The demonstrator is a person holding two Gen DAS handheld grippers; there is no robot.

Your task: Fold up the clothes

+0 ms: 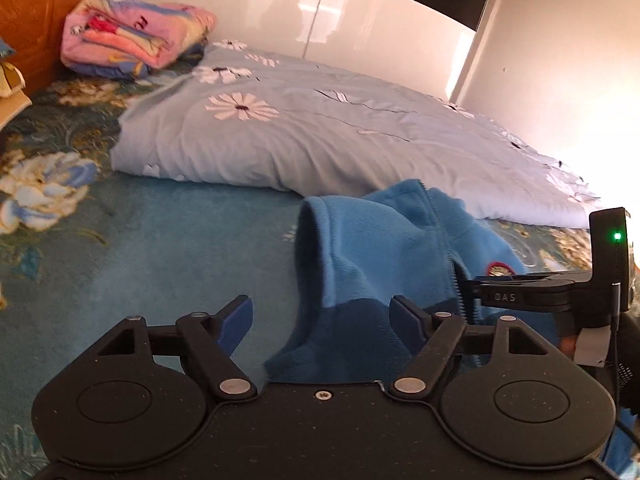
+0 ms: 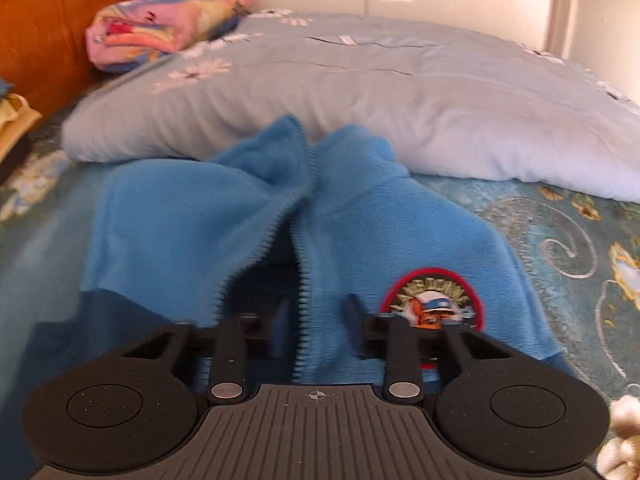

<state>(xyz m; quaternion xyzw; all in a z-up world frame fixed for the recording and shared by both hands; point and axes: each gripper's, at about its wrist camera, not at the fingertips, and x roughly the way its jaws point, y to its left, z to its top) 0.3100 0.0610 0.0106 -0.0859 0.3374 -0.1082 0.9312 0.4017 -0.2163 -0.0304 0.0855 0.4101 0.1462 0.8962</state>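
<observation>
A blue fleece jacket [image 2: 200,216] with an open zipper and a round badge [image 2: 434,300] lies on the bed, its collar toward the quilt. My right gripper [image 2: 316,316] is narrowed onto the zipper edge of the badge-side front panel, with fabric filling the space between its fingers. Seen from the left wrist, the right gripper [image 1: 472,292] reaches in from the right at the zipper, and the jacket [image 1: 380,240] bulges up there. My left gripper [image 1: 322,318] stands wide open, low over the jacket's other side, with fabric lying between its fingers but not pinched.
A light blue flowered quilt [image 1: 320,140] lies just beyond the jacket. A folded pink blanket [image 1: 132,36] sits by the orange headboard [image 1: 36,8]. The teal flowered bedspread [image 1: 140,240] spreads to the left. White glossy wardrobe doors [image 1: 360,12] stand behind the bed.
</observation>
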